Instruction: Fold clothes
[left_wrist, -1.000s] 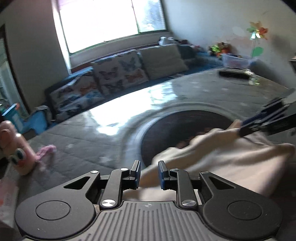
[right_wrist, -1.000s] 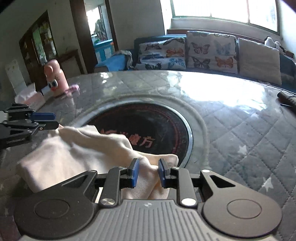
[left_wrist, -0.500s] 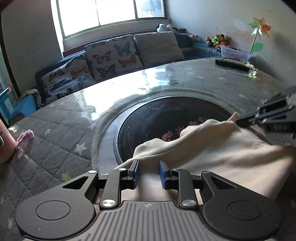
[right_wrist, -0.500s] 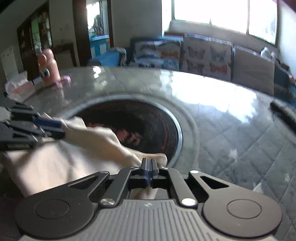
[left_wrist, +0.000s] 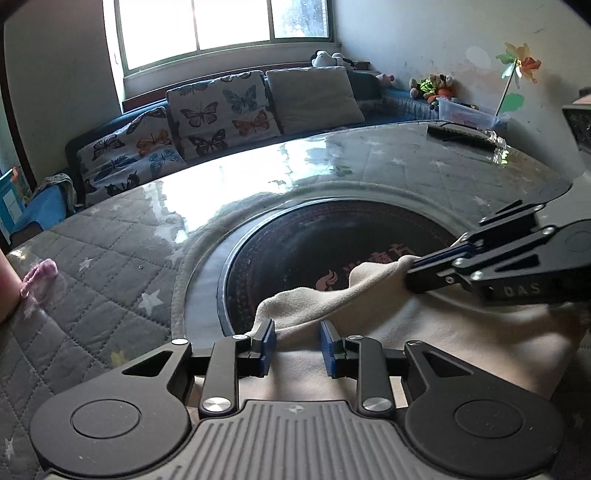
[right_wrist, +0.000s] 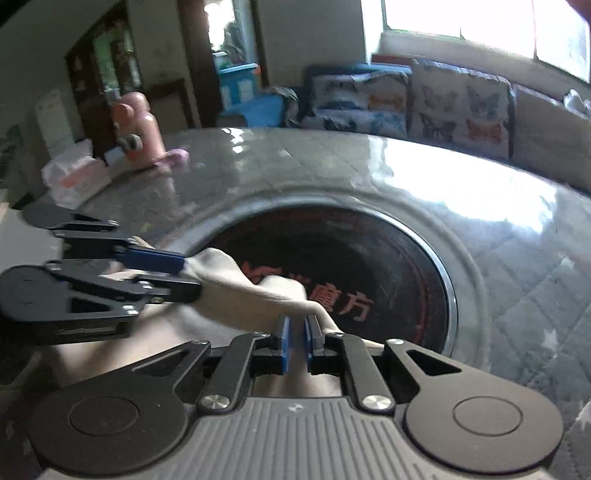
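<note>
A cream cloth (left_wrist: 424, 332) lies bunched on the table beside the dark round inset (left_wrist: 332, 240). My left gripper (left_wrist: 297, 341) is open, its blue pads on either side of the cloth's near edge. My right gripper (left_wrist: 410, 271) enters from the right and is shut on a raised corner of the cloth. In the right wrist view my right gripper (right_wrist: 295, 341) has its pads almost together on a fold of the cloth (right_wrist: 236, 288), and my left gripper (right_wrist: 192, 275) comes in from the left at the cloth's other end.
The table (left_wrist: 110, 266) has a grey quilted cover under glass. A pink bottle (right_wrist: 138, 129) and a tissue pack (right_wrist: 74, 173) stand at its far left edge. A black remote (left_wrist: 461, 134) lies at the far right. A sofa with butterfly cushions (left_wrist: 221, 114) stands behind.
My left gripper has opened slightly and sits lower at the cloth's edge. My right gripper has lifted its corner of the cloth and moved closer to the left gripper.
</note>
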